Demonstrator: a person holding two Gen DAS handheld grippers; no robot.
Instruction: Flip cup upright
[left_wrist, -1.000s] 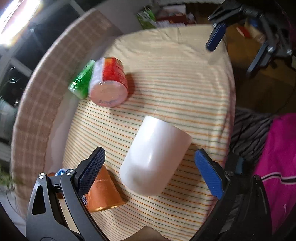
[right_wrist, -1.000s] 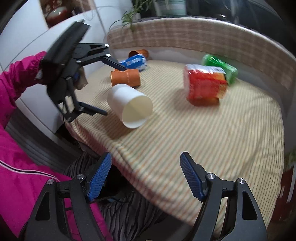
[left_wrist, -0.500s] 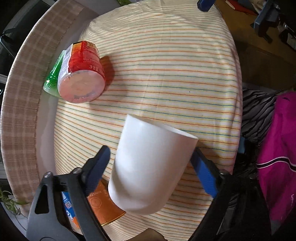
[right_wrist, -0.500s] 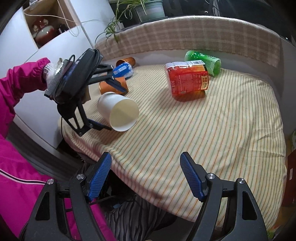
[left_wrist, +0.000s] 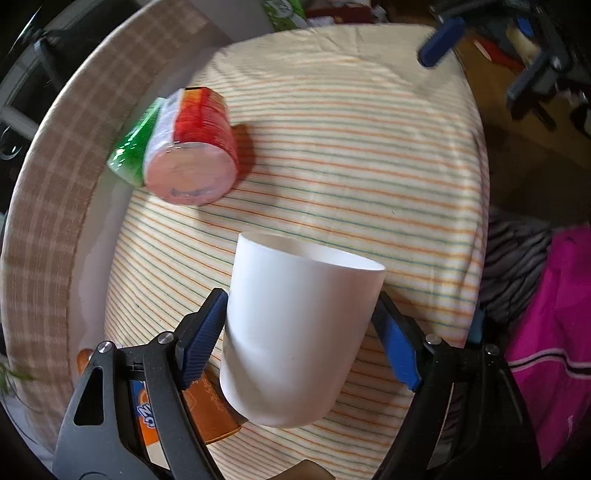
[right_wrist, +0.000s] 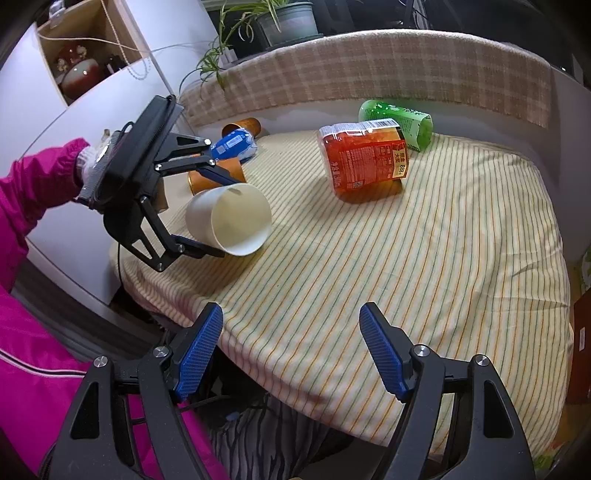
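Observation:
A plain white cup is held between the blue pads of my left gripper, which is shut on its sides. In the right wrist view the cup hangs above the striped tablecloth near its left edge, tilted on its side with the open mouth facing the camera. The left gripper clamps it from the left. My right gripper is open and empty, low over the near edge of the table.
A red-orange packet and a green can lie at the back of the table. An orange cup, a blue packet and another orange cup lie behind the white cup. A plaid bench back rings the table.
My left gripper closed on the white cup and lifted it off the cloth. The cup's mouth has tipped up somewhat. The right gripper stayed open near the front edge.

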